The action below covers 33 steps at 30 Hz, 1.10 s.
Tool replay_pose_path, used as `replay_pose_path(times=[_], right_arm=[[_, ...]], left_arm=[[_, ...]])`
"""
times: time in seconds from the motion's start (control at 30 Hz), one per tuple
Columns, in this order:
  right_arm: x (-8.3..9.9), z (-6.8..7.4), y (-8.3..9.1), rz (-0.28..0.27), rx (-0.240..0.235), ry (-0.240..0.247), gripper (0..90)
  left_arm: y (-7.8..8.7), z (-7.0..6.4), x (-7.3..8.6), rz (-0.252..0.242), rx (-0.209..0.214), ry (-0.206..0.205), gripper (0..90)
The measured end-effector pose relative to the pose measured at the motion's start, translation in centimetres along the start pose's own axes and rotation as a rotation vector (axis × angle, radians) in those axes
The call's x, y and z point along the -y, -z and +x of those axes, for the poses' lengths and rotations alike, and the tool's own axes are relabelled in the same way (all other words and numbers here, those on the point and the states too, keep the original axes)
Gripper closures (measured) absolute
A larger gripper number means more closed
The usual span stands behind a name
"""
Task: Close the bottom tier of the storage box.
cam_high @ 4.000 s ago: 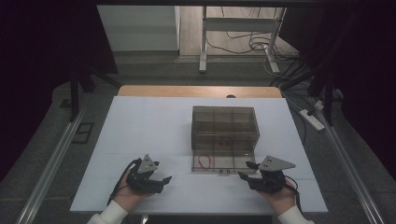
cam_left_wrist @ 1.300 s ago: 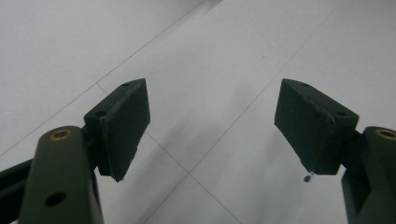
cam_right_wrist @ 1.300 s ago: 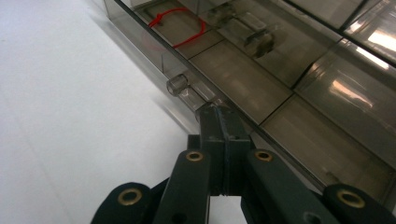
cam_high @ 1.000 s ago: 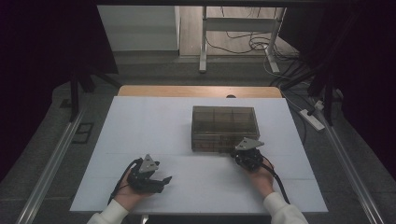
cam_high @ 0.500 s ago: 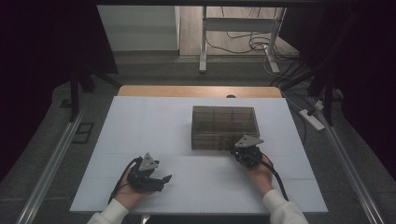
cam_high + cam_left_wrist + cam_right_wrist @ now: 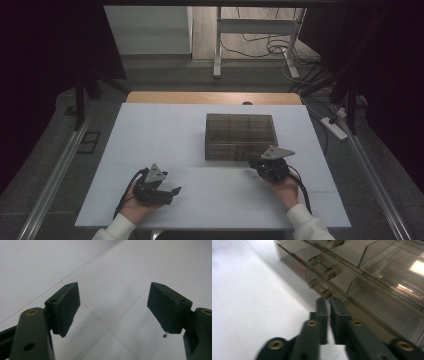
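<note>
A white table (image 6: 165, 145) in a dark room: a smoky clear plastic box (image 6: 240, 135) sits right of centre, likely light, rigid, slick, best taken by its front latches (image 6: 322, 272). The right gripper (image 6: 328, 312), jaws together, noses its front edge; the left gripper (image 6: 112, 305) rests wide open nearby.

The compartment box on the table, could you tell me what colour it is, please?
The compartment box is smoky brown and see-through, clearest in the right gripper view.
</note>
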State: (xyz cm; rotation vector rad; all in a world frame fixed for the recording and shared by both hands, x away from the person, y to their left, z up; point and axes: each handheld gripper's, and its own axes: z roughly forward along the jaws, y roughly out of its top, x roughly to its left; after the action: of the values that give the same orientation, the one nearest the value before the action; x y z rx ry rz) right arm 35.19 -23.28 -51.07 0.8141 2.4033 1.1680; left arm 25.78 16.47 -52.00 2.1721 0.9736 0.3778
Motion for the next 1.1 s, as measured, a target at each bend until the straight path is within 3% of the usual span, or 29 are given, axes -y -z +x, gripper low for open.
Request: replay_pose_path(times=[0.17, 0.3, 0.43, 0.77, 1.1], right_arm=[[0.6, 0.7, 1.5, -0.014, -0.01, -0.022, 44.6], [1.3, 1.1, 3.4, -0.033, -0.014, -0.032, 37.1], [2.4, 0.9, 4.9, -0.043, -0.021, -0.043, 33.6], [5.3, 0.4, 8.7, -0.058, 0.018, -0.051, 31.1], [6.0, 0.4, 9.7, -0.069, 0.034, -0.047, 30.3]], left_arm=[[0.3, 0.0, 0.1, -0.012, 0.011, 0.0, 25.0], [0.6, 0.4, 0.4, -0.019, 0.005, 0.011, 24.9], [1.0, 0.8, 0.8, -0.026, -0.006, 0.029, 24.9], [1.1, 1.5, 1.3, -0.026, -0.011, 0.051, 24.8], [1.1, 1.6, 1.2, -0.025, -0.008, 0.052, 24.6]])
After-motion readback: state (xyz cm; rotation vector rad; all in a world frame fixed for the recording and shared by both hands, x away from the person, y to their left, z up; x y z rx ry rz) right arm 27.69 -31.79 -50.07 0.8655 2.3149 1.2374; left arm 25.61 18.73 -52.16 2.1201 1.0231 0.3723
